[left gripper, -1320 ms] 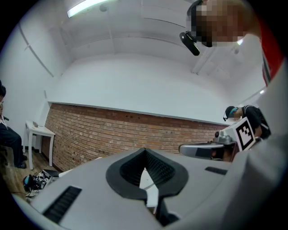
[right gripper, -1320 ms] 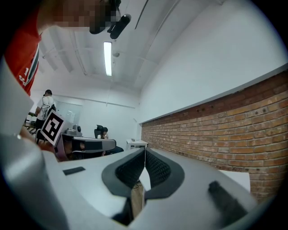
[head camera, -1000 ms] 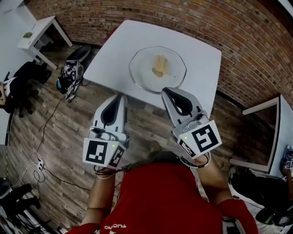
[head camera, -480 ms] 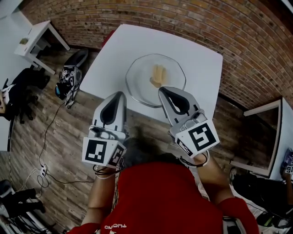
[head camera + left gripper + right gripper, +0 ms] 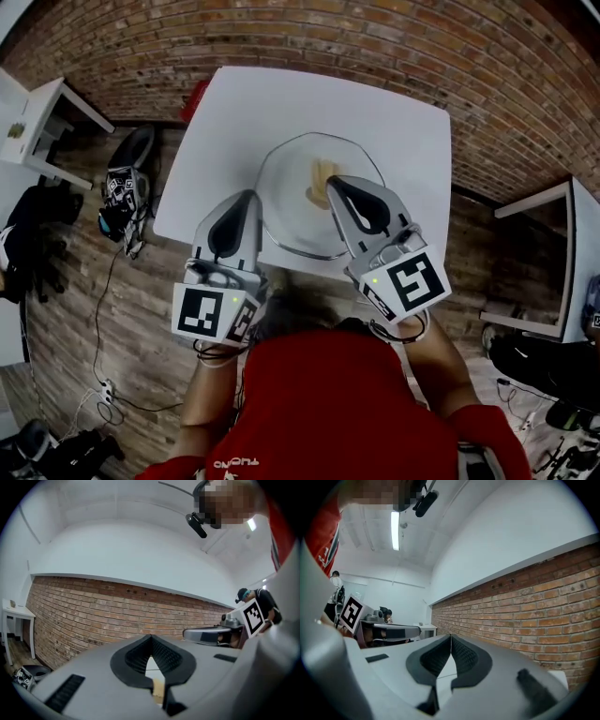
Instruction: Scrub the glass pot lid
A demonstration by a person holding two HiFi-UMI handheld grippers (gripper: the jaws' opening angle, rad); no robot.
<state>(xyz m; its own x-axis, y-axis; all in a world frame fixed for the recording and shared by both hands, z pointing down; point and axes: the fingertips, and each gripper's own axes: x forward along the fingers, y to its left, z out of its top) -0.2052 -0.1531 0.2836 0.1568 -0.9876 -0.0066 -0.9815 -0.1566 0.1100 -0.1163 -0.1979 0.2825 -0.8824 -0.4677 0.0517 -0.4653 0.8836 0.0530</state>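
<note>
white table (image 5: 281,103), clear glass lid (image 5: 281,206), tan object (image 5: 319,178), red brick wall (image 5: 328,28), red shirt (image 5: 328,412)

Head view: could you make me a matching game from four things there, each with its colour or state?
Things:
1. glass pot lid
2. sponge
3. table
4. left gripper

Colour or state:
A. white
B. jaws shut, holding nothing
C. pale yellow
D. see-through

Pairs: 1-D, 2-C, 3-A, 4-B.
</note>
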